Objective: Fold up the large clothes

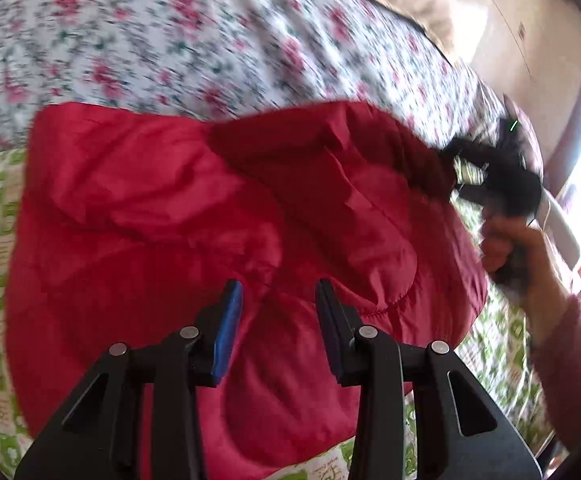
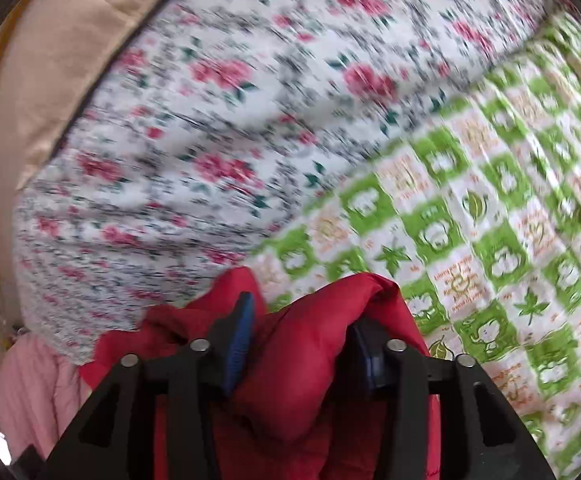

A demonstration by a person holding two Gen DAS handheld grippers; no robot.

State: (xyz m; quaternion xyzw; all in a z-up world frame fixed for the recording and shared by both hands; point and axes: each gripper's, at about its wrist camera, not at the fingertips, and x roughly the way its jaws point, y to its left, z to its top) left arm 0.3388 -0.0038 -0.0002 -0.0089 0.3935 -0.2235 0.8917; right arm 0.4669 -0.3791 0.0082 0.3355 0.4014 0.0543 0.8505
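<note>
A large red padded jacket (image 1: 194, 216) lies spread on the bed, with a sleeve folded across its upper part. My left gripper (image 1: 278, 304) is open just above the jacket's near part, nothing between its blue pads. My right gripper (image 2: 302, 340) has a thick bunch of the red jacket (image 2: 290, 380) between its jaws and is closed on it. In the left wrist view the right gripper (image 1: 490, 176) shows blurred at the jacket's right edge, held by a hand (image 1: 518, 252) in a pink sleeve.
The bed has a green-and-white checked sheet (image 2: 490, 220) and a floral quilt (image 2: 210, 100) behind it. A beige pillow or headboard (image 2: 50, 60) lies beyond the quilt. A pink cloth (image 2: 34, 392) sits at lower left in the right wrist view. Both views are motion-blurred.
</note>
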